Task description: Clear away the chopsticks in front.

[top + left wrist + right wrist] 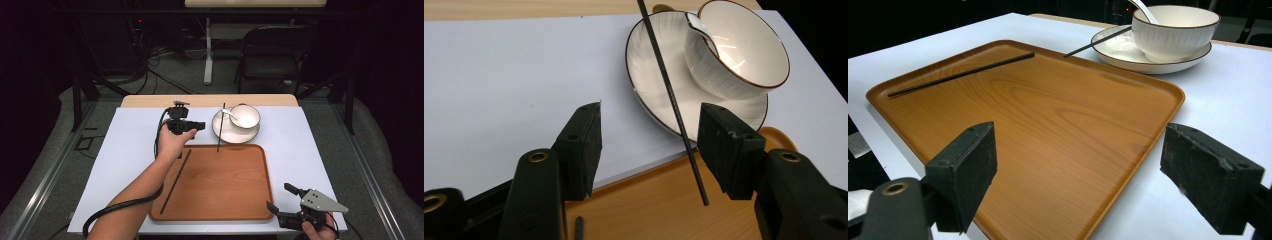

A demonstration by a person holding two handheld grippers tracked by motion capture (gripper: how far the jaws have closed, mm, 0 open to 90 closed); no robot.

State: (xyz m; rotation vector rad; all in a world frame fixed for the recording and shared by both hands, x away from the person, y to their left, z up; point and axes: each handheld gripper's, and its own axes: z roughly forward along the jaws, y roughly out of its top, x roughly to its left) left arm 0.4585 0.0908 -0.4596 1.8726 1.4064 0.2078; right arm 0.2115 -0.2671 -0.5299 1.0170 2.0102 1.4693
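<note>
A wooden tray lies on the white sheet. One black chopstick rests along the tray's left side. A second chopstick leans across the white plate onto the tray's far rim. A white bowl with a spoon stands on the plate. My left gripper hovers left of the plate, open. In the left gripper view the leaning chopstick runs between the open jaws, close to the right jaw. My right gripper stands open at the tray's near right corner, holding nothing.
The white sheet covers most of the wooden table. A black chair and a white table leg stand beyond the far edge. Cables trail from both grippers.
</note>
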